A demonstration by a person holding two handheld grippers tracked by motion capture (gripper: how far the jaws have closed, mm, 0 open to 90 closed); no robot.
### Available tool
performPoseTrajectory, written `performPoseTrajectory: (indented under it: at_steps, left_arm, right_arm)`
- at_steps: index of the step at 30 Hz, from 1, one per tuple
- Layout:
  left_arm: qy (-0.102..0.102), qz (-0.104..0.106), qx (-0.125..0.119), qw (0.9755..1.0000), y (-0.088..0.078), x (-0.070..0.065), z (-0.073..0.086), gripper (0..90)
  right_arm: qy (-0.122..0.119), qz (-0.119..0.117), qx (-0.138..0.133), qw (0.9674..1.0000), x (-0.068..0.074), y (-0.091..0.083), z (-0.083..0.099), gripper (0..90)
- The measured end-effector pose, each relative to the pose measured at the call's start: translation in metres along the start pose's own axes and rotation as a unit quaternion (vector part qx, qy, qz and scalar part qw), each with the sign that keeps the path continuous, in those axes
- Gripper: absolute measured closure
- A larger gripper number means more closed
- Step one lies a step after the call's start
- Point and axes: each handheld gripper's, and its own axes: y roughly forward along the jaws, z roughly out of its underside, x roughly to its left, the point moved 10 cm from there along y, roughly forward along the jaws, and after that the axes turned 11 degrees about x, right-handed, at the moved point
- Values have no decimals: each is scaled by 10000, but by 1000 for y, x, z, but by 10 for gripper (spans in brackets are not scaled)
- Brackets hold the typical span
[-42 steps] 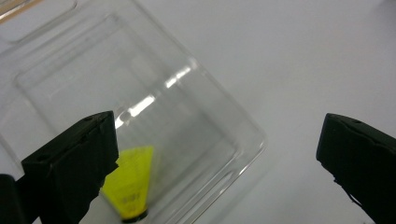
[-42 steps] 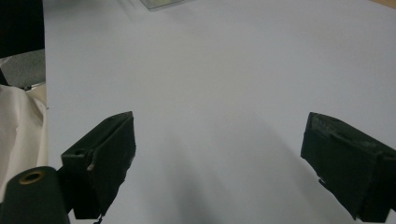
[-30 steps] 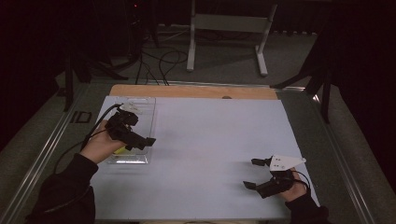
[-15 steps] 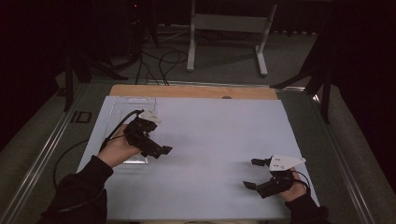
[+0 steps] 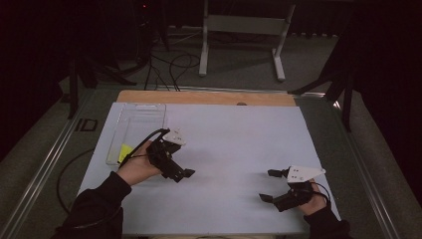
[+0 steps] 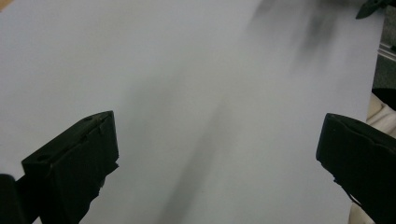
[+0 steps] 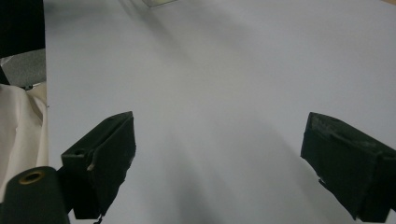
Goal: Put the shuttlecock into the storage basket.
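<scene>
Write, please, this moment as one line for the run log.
left gripper: open, empty, beside clear plastic tray | yellow item: in tray | right gripper: open, empty, over white table sheet

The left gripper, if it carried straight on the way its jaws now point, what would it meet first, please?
Probably nothing soon: the left gripper is open and points across the bare white sheet towards the right gripper, which would likely be first, though depth is unclear.

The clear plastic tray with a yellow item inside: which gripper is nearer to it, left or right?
Left. The left gripper is just beside the near right corner of the clear plastic tray, while the right gripper is far across the white table sheet.
</scene>
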Motion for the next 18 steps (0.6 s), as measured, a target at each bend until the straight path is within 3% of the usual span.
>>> performPoseTrajectory:
  at_steps: [4,18]
  left_arm:
    - [197,89,8,9998,7,-8,2,0]
    - [344,403,-208,9984,29,-30,20,0]
  right_arm:
    - [-6,-3,15,10000,0,1,1,104]
    - [-5,-8,24,10000,0,1,2,104]
